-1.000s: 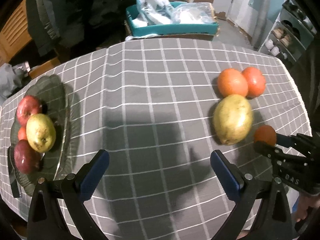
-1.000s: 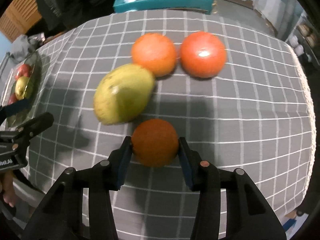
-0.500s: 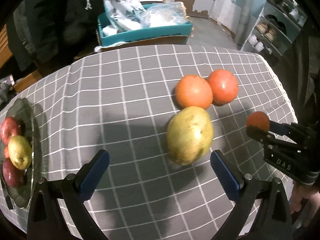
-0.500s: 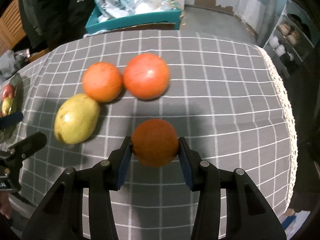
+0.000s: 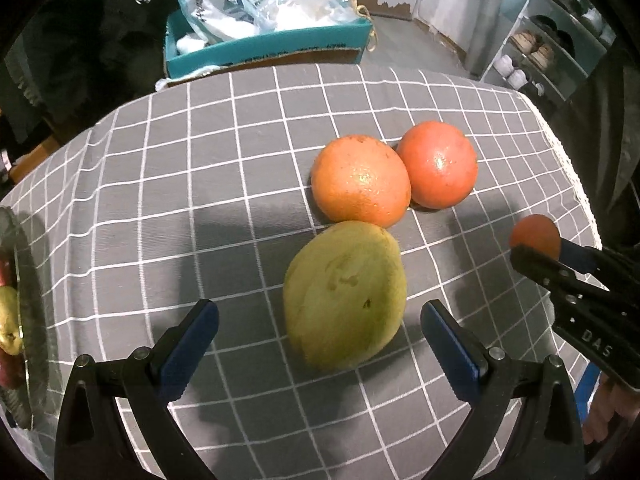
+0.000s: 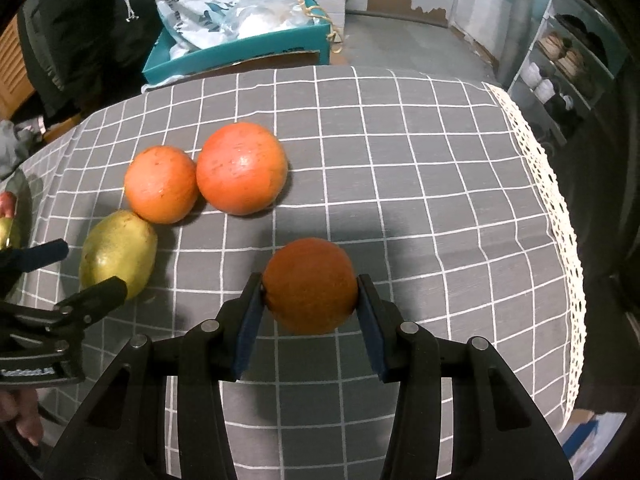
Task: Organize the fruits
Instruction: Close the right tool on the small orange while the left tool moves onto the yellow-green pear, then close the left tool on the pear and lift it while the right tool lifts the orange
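Note:
A yellow-green mango (image 5: 344, 296) lies on the grey checked cloth, and my open left gripper (image 5: 319, 312) hovers over it with a blue pad on either side, apart from it. Beyond the mango an orange (image 5: 360, 180) and a redder round fruit (image 5: 438, 164) touch each other. My right gripper (image 6: 310, 292) is shut on a small dark orange (image 6: 310, 286) held above the cloth, right of the mango (image 6: 118, 254). The same small orange (image 5: 534, 236) shows at the right of the left wrist view.
A dark glass plate (image 5: 28, 320) with a yellow pear (image 5: 10, 320) and red fruit sits at the table's left edge. Behind the table stands a teal box (image 5: 264, 48) of plastic bags. The lace-trimmed right table edge (image 6: 560, 220) drops off toward a shoe shelf (image 5: 540, 52).
My left gripper has moved right from near the plate to over the mango. The right gripper has carried the small orange rightward, away from the mango.

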### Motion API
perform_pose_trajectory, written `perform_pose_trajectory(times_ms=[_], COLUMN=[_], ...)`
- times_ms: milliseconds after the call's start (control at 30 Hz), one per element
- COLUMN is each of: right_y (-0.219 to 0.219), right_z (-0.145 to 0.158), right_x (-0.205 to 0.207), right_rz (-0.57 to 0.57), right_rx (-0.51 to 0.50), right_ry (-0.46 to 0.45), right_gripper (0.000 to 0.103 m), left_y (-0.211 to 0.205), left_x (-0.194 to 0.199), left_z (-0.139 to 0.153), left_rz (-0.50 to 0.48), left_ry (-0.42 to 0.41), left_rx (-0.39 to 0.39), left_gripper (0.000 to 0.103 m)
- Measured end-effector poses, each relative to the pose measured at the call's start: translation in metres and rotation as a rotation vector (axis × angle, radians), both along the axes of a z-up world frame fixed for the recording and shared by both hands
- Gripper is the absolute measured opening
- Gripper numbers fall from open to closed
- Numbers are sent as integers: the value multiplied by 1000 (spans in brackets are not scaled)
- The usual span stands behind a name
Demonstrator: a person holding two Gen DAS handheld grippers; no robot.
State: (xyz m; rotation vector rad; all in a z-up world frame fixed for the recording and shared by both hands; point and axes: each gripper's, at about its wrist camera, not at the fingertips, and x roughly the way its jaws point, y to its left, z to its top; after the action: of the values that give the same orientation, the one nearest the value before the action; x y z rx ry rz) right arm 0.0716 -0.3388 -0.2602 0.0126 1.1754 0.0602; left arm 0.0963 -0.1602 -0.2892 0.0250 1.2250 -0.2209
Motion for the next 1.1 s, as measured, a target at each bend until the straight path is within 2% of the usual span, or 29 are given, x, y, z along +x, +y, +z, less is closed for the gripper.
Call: perform_pose_trajectory(times_ms=[233,300,433,533,733,1100], right_y=[1,0,-1,-1,3,14], right_z=[-4,-5,-6,-7,-6,7], right_x=[4,5,7,7,7,7], right_rz=[14,12,11,13,21,46], right_rx=[-8,-5,-3,-3,-6,-12], right_ry=[7,9,13,14,11,-20], right_gripper=[45,45,45,45,45,45], left_y=[-4,-6,-8,-9,-12,3], left_x=[8,10,14,12,3,-3], left_z=[-14,-16,-18,-20,-18,10], left_rz=[-1,-4,-13,-31,-45,-21], left_ry=[33,40,56,66,46,-4], left_rx=[-13,-20,-24,-53,-28,-48], left_gripper=[101,99,77,68,67,67])
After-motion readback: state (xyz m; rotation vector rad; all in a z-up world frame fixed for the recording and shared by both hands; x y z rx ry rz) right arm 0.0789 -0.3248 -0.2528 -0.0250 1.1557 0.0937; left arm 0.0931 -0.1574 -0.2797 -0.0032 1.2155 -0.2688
